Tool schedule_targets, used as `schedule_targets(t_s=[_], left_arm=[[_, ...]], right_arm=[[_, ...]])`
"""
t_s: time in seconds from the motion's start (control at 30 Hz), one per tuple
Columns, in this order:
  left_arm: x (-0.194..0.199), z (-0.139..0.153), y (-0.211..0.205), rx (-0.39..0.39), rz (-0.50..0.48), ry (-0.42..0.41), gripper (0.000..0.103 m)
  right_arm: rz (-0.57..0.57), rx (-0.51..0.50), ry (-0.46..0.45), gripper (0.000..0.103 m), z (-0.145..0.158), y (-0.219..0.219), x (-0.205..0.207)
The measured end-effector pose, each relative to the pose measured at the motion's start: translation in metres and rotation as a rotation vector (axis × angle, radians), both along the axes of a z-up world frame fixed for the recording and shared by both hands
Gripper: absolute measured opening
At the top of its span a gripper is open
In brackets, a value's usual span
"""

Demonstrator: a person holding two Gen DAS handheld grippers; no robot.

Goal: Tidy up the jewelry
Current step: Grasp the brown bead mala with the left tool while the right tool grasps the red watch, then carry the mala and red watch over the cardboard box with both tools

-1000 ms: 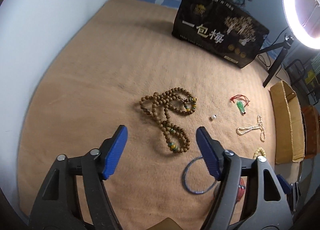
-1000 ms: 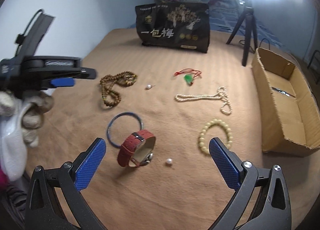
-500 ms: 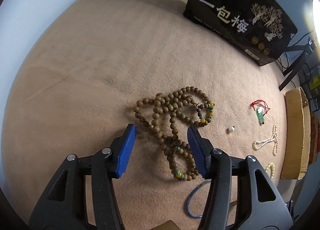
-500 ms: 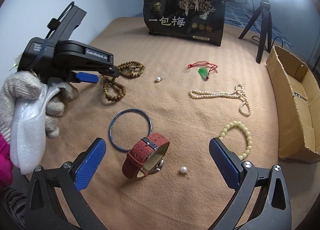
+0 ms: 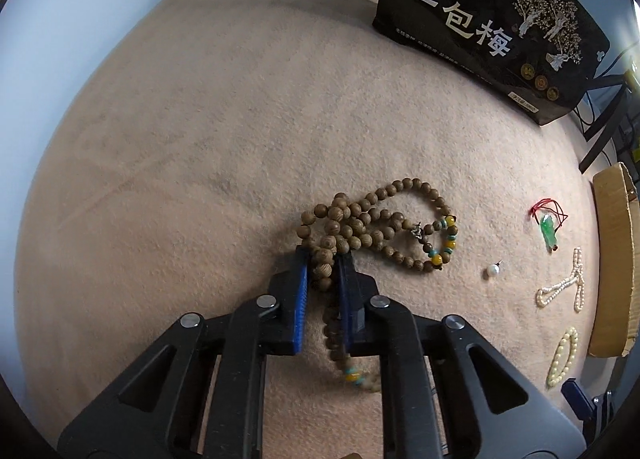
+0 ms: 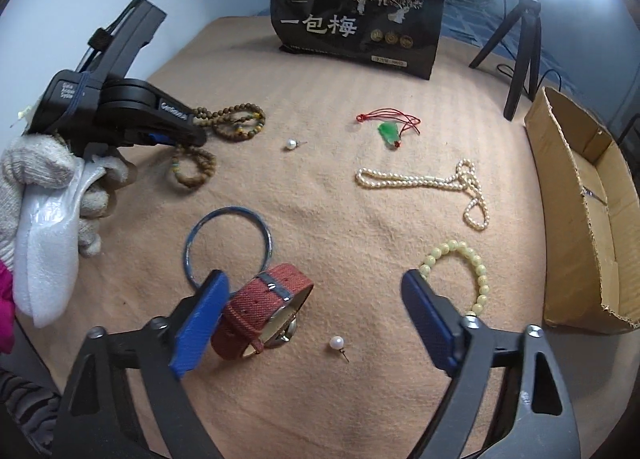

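**Left gripper clamps the wooden beads while the right closes in on the watch**

I have the left gripper [image 5: 323,259] shut on the wooden bead necklace [image 5: 384,227], its blue pads pinching a bunched section of the strand where several loops cross. I grip there, I judge, because a knot of loops gives the pads more to bite than a single line of beads. The rest of the necklace lies on the tan blanket [image 5: 200,119], one loop trailing back under the gripper.

My right gripper [image 6: 316,311] hangs over the red watch [image 6: 264,311] with its jaws closing. The watch and a pearl earring [image 6: 337,343] sit between them, the left pad just beside the strap, the right pad well apart from it, so nothing is held. The blue bangle [image 6: 228,243] lies just behind the watch. The cardboard box [image 6: 580,219] waits open at the right edge, which looks like the place for the pieces. The pearl necklace [image 6: 432,183], yellow bead bracelet [image 6: 468,267], green pendant [image 6: 390,131] and second pearl earring [image 6: 291,144] lie on the blanket.

A second ago the left jaws stood wide above the beads; half a second ago they straddled the strand; now they are pinched. The right jaws were at full spread and the watch sat further ahead.
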State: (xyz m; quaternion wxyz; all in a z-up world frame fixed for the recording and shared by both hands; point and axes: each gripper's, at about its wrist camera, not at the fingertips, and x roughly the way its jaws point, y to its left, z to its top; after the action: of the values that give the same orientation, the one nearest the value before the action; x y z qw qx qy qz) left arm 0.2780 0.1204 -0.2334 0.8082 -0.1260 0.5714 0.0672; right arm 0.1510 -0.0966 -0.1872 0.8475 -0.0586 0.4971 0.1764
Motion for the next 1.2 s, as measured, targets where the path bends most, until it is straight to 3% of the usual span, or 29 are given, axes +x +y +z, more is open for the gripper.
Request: schedule_targets(t_s=[0.13,0.27,0.53,0.6,0.63,0.87,1.1,1.13,1.2], left_arm=[[0.000,0.003,-0.001,0.013,-0.004,-0.010,0.011],[-0.010,0.012,-0.004,0.019,-0.008,-0.026,0.011],[-0.020,0.033,-0.001,0.027,0.001,-0.095,0.011],[-0.025,0.039,0.000,0.020,0.002,-0.112,0.011],[-0.024,0.041,-0.004,0.014,0.007,-0.120,0.011],[-0.031,0.060,-0.010,0.015,0.001,-0.175,0.011],[-0.035,0.065,-0.013,0.026,0.000,-0.181,0.011],[-0.035,0.066,-0.011,0.024,0.002,-0.182,0.011],[-0.034,0.064,-0.009,0.017,0.008,-0.183,0.011]], right_arm=[[0.023,0.023,0.001,0.061,0.003,-0.001,0.000],[0.040,0.037,0.007,0.024,0.006,-0.001,0.000],[0.029,0.080,0.018,0.019,0.009,-0.018,0.001],[0.032,0.083,0.006,0.013,0.013,-0.021,0.000],[0.032,0.086,0.000,0.004,0.015,-0.023,-0.001],[0.041,0.119,-0.051,0.003,0.036,-0.031,-0.001],[0.047,0.168,0.014,0.003,0.026,-0.046,-0.001],[0.038,0.156,0.023,0.006,0.024,-0.050,-0.001],[0.019,0.136,0.050,0.023,0.019,-0.058,0.000]])
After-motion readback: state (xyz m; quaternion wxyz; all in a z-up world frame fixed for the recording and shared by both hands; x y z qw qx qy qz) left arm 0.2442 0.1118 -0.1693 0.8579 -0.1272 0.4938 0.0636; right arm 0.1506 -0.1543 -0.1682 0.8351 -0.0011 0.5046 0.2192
